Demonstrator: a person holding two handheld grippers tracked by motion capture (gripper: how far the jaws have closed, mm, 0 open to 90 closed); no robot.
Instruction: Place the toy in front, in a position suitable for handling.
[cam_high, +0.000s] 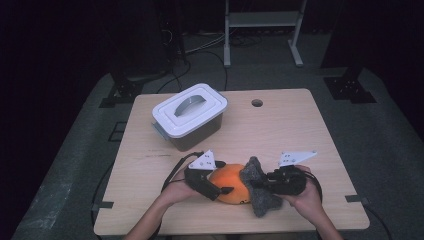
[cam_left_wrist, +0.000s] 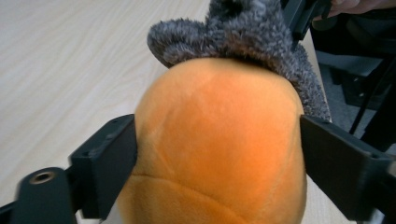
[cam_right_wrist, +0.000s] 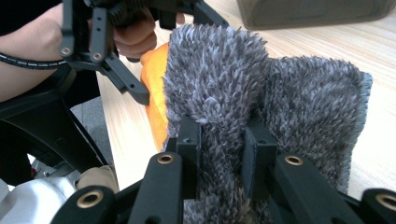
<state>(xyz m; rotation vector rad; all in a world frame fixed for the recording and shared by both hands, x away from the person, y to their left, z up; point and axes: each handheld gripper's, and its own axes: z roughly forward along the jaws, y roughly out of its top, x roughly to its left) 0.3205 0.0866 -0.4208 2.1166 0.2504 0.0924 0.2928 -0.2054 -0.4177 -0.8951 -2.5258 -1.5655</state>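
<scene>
While the right gripper (cam_right_wrist: 219, 158) was clamped tight on a fold of the fuzzy grey part (cam_right_wrist: 261, 93), the left gripper (cam_left_wrist: 219, 158) had its jaws spread wide w/ the orange ball part (cam_left_wrist: 219, 140) of the plush toy between them; each jaw sat right at a side of the ball, but I couldn't tell if they pressed on it. The toy lay near the front edge of the wooden table (cam_high: 300, 130), between the 2 hands. Further back, on the left, stood a box w/ a white lid (cam_high: 190, 110) and a grey handle. No words or labels could be read on the toy or box.
</scene>
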